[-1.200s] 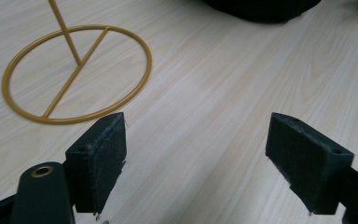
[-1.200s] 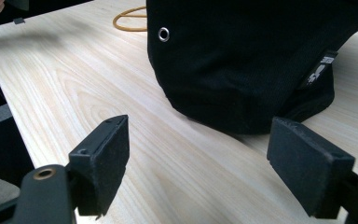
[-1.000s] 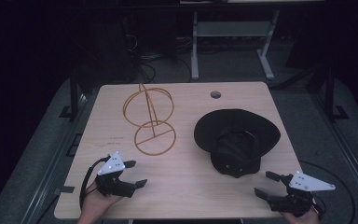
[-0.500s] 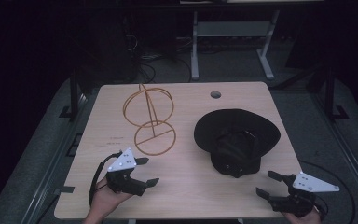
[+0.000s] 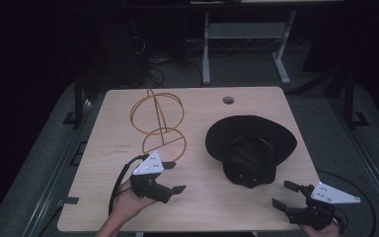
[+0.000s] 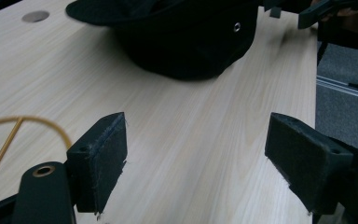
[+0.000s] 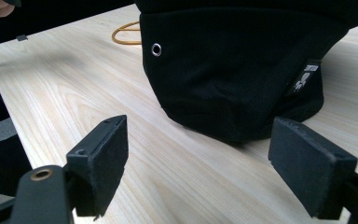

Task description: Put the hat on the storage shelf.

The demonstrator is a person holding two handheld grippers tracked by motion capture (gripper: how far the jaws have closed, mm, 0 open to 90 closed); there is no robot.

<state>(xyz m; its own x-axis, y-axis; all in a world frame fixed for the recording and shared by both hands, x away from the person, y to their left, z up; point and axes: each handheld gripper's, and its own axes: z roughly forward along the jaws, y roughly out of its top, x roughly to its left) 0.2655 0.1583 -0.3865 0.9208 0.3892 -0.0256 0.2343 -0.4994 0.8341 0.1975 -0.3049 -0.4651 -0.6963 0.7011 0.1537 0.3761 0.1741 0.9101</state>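
Observation:
A black wide-brimmed hat (image 5: 250, 147) lies on the right half of the wooden table (image 5: 108, 148). A gold wire stand of rings (image 5: 158, 123) rises left of centre. My left gripper (image 5: 176, 177) is open just in front of the stand's base ring and points right toward the hat. In the left gripper view its pads (image 6: 100, 158) are wide apart over bare wood, with the hat (image 6: 186, 42) ahead and the wire (image 6: 23, 126) at the left. My right gripper (image 5: 281, 193) is open at the front right corner. In the right gripper view the hat (image 7: 242, 70) is close ahead.
A round cable hole (image 5: 228, 100) sits near the table's far edge. Beyond the table stand a metal frame (image 5: 246, 44) and cables on the dark floor. The table's front edge runs just behind both hands.
My left gripper has moved right and forward from the front left corner, ending in front of the stand's base. The right gripper has hardly moved.

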